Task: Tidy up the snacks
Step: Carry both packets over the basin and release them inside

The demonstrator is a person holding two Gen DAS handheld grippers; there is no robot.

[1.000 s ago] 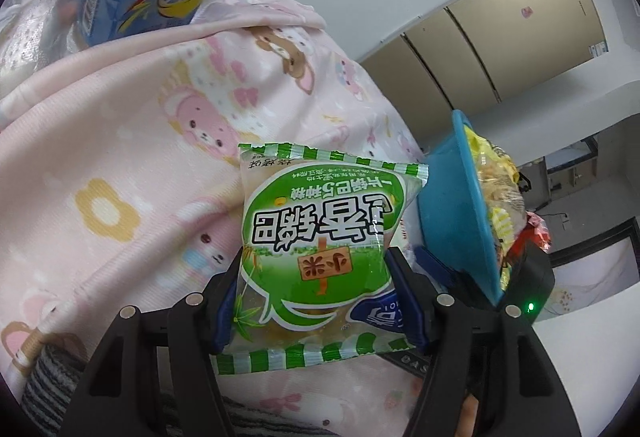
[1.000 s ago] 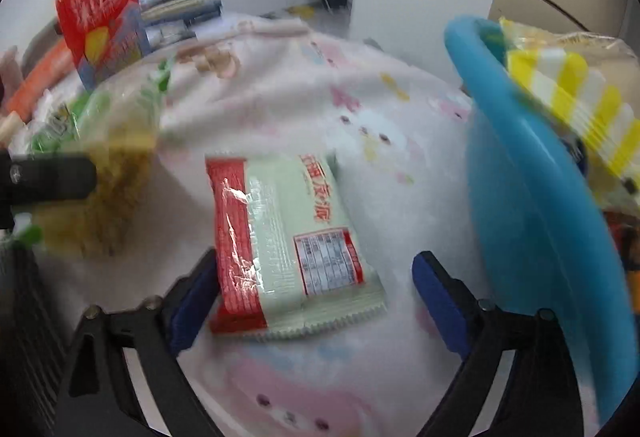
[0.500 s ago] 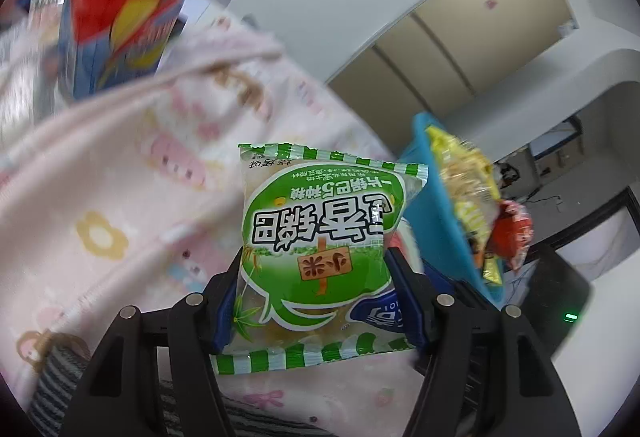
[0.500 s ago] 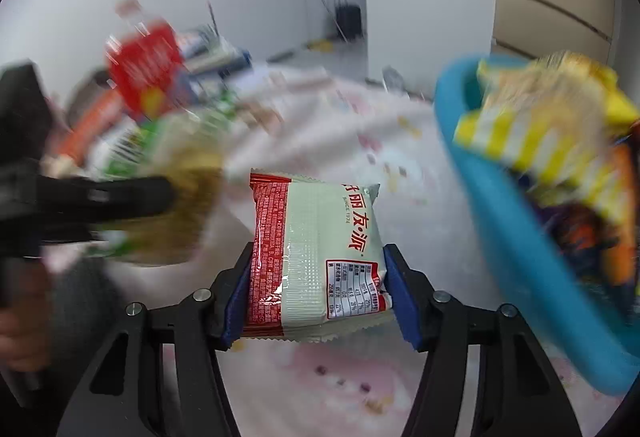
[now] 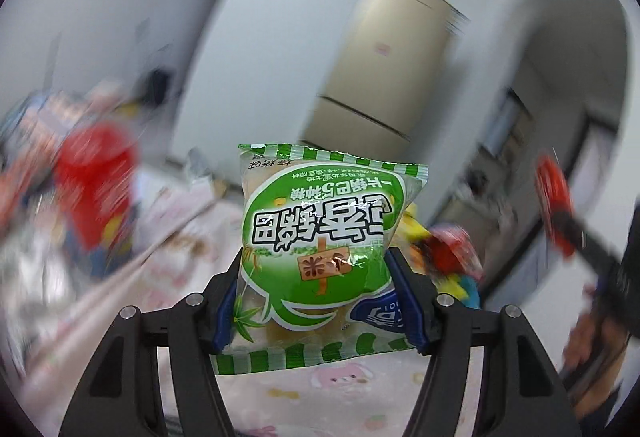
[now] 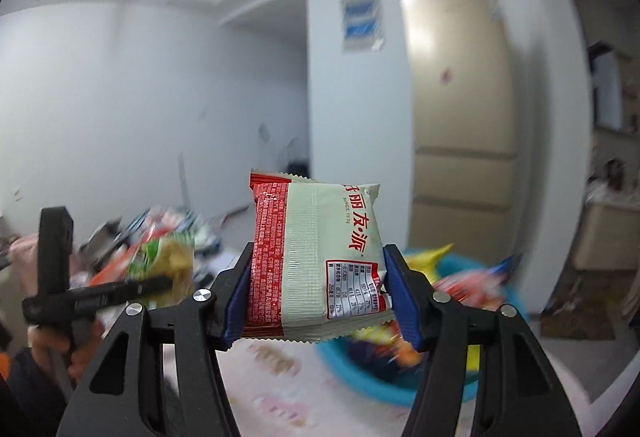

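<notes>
Both tools grip packets: my left tool (image 5: pixel 320 301) a green snack packet (image 5: pixel 320 241), my right tool (image 6: pixel 318 297) a red-and-cream packet (image 6: pixel 316 257); blue basin (image 6: pixel 360 377) of snacks below.

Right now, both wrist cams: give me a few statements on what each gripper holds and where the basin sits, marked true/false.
1. The left gripper is clamped on a green snack packet. True.
2. The right gripper is empty. False: it grips a red-and-cream packet.
3. The blue basin has snacks in it. True.
4. The red-and-cream packet lies on the pink cloth. False: it is held up off the cloth.
5. The green packet's print reads upside down. True.
</notes>
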